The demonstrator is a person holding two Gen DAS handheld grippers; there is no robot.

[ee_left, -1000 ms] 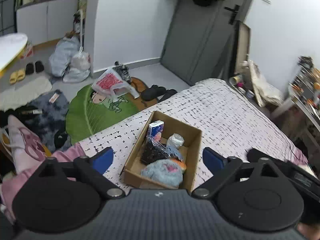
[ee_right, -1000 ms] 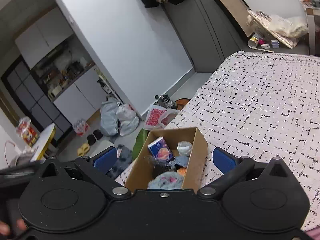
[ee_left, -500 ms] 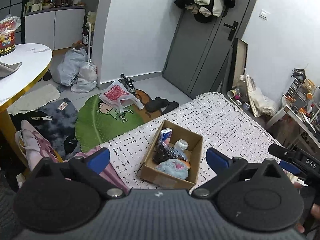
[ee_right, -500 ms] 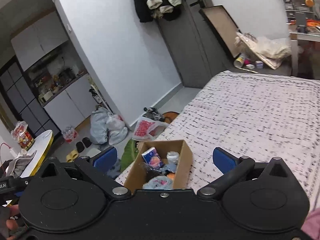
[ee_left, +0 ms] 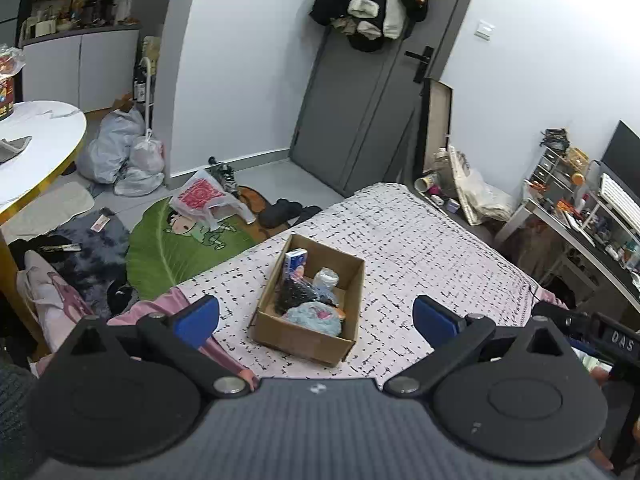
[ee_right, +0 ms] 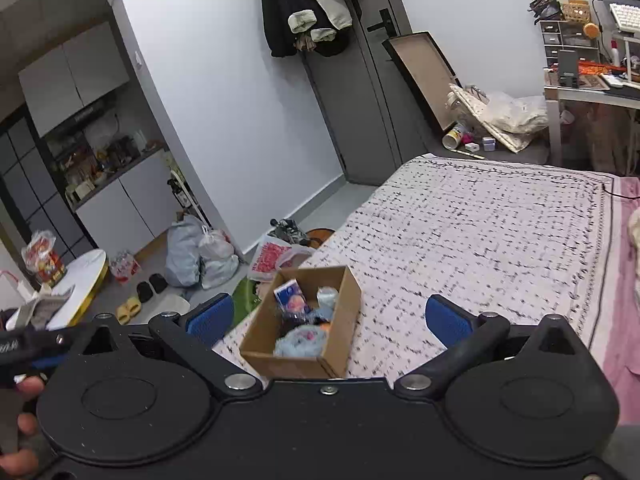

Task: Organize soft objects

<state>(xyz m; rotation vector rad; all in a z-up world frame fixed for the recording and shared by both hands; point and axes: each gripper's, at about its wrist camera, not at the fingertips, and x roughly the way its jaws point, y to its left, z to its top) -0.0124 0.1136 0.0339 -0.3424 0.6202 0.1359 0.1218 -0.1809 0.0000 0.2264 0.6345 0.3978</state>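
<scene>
A brown cardboard box [ee_left: 304,338] sits on the bed near its foot corner; it also shows in the right wrist view [ee_right: 288,360]. It holds a light blue fluffy item [ee_left: 314,318], a black item [ee_left: 294,294], a small blue and white carton [ee_left: 295,260] and a pale wrapped roll [ee_left: 326,278]. My left gripper [ee_left: 316,316] is open and empty, well back from and above the box. My right gripper [ee_right: 328,316] is open and empty, also held back from the box.
The bed has a white cover with black dashes [ee_left: 420,248] and a pink edge [ee_right: 624,280]. On the floor lie a green leaf-shaped mat [ee_left: 180,240], plastic bags [ee_left: 120,152] and slippers. A round white table [ee_left: 36,152] stands left, a cluttered desk [ee_left: 592,216] right.
Both grippers have pulled back and up from the box, which now looks smaller and farther. The box and its contents have not moved. Both grippers stay open.
</scene>
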